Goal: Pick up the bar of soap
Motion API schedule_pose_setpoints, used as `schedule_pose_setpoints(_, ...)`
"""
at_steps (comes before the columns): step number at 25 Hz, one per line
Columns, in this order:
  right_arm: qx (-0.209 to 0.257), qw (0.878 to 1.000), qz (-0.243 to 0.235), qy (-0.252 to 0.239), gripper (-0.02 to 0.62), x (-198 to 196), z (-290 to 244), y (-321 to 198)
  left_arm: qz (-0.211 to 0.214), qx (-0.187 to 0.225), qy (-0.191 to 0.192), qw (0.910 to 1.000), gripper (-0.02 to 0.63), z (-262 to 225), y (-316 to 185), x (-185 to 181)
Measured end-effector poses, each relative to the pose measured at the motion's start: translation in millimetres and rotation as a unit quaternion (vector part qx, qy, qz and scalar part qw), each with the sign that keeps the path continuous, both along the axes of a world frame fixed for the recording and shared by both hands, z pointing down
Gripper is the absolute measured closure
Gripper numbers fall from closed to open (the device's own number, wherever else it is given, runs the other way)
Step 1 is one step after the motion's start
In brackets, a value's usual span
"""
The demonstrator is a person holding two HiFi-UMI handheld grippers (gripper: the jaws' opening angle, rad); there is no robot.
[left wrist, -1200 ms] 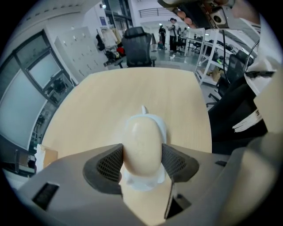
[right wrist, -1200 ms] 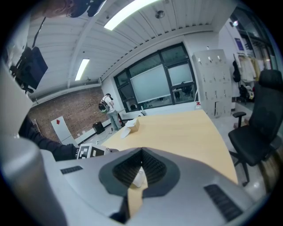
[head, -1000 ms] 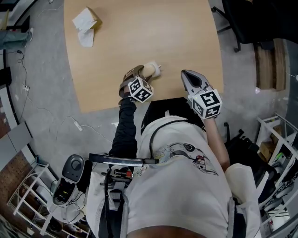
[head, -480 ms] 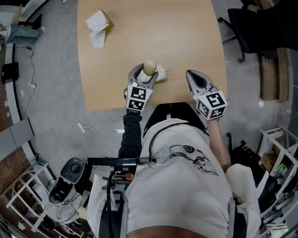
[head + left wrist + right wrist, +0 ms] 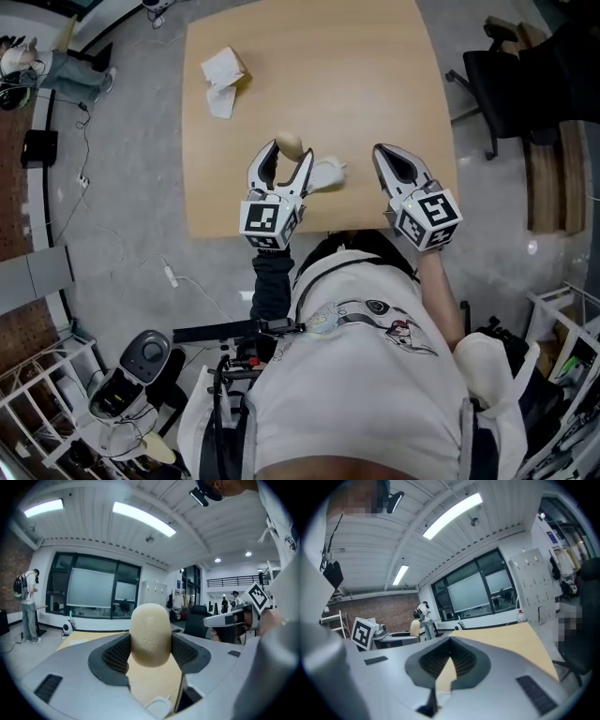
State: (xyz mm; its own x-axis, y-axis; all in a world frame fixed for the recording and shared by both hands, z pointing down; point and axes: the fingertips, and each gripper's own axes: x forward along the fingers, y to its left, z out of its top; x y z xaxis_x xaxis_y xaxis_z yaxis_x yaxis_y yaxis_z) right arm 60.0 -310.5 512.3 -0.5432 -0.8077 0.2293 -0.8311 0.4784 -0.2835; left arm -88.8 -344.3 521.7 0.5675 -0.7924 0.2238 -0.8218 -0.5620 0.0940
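Swung round since a second ago, when it lay slanted toward 1 o'clock, the left gripper (image 5: 286, 157) now points to 12 o'clock in the head view and carries its load with it. Its pads (image 5: 115, 656) are clamped on the two flanks of the bar of soap (image 5: 150, 634), a cream oval whose long axis stands upright in the left gripper view, at right angles to the line of closing; its upper half projects above the pads.

In the head view the same soap (image 5: 289, 143) shows as a small pale knob at the jaw tips, at 12 o'clock from the marker cube. The table (image 5: 154, 686) appears beneath the soap in the left gripper view, so the bar is judged clear of the surface (the head view alone cannot settle this).

A white dish or wrapper (image 5: 328, 173), which of the two cannot be told, lies on the table at 3 o'clock from the left jaws.

The right gripper (image 5: 394, 164) is held at 3 o'clock from that object, apart from it; the right gripper view shows its tips (image 5: 450, 654) meeting, with nothing between them.

A crumpled paper (image 5: 223, 70) lies at 11 o'clock near the far corner. A standing person (image 5: 28, 604) appears only in the left gripper view.
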Motion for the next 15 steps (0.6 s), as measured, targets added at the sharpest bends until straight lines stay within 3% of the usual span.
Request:
schedule_pose_setpoints(6,0.059,0.998,-0.007,-0.002,0.592,-9,-49,-13,-0.020,0.048,0.009,0.9986,0.348,-42,-1,-6)
schedule_pose_setpoints(15,0.089,0.996,-0.006,-0.004,0.592,-8,-70,-20,-0.042,0.089,0.035,0.9945,0.348,-86,0,-10)
